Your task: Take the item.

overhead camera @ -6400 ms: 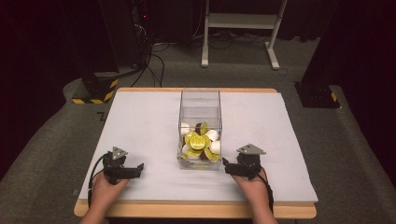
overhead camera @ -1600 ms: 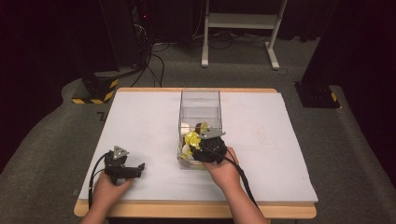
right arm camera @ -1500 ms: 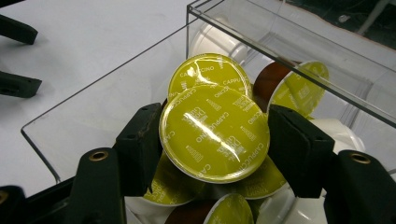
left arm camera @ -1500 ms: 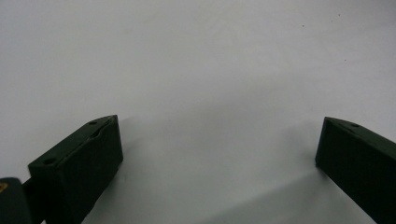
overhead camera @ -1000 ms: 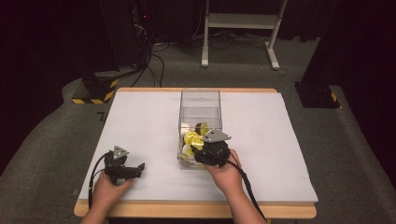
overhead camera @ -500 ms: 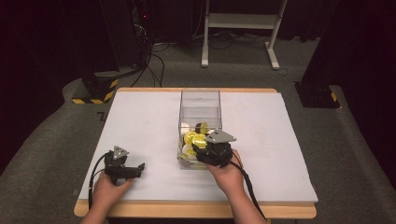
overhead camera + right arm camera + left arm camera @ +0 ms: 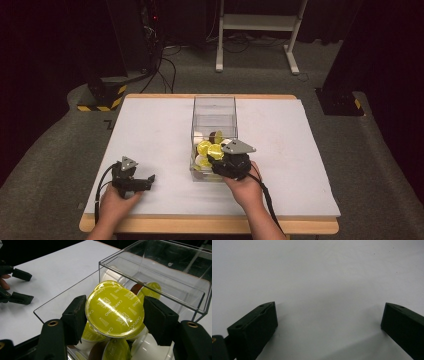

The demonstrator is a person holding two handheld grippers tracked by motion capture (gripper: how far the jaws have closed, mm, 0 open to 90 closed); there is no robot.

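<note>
A clear plastic box (image 7: pixel 214 107) stands mid-table with several coffee capsules heaped at its near end. My right gripper (image 7: pixel 215 157) is at the box's near end, just above the heap. In the right gripper view its jaws (image 7: pixel 115 306) press on both sides of a yellow-lidded cappuccino capsule (image 7: pixel 112 315), held lid up above the other capsules. From above, the same capsule (image 7: pixel 216 149) shows at the gripper's tips. My left gripper (image 7: pixel 147 182) rests on the white table at the front left. Its fingers (image 7: pixel 259 322) stand wide apart with only bare table between them.
More yellow-lidded, white and brown capsules (image 7: pixel 117 350) lie under the held one. The box's far half (image 7: pixel 160 270) holds none. The left gripper (image 7: pixel 18 286) shows at the left of the right gripper view. The white tabletop (image 7: pixel 300 150) spreads on both sides of the box.
The right gripper came from the front right of the table into the box's near end and closed on the yellow capsule, then drew slightly right. The left gripper has stayed put.
</note>
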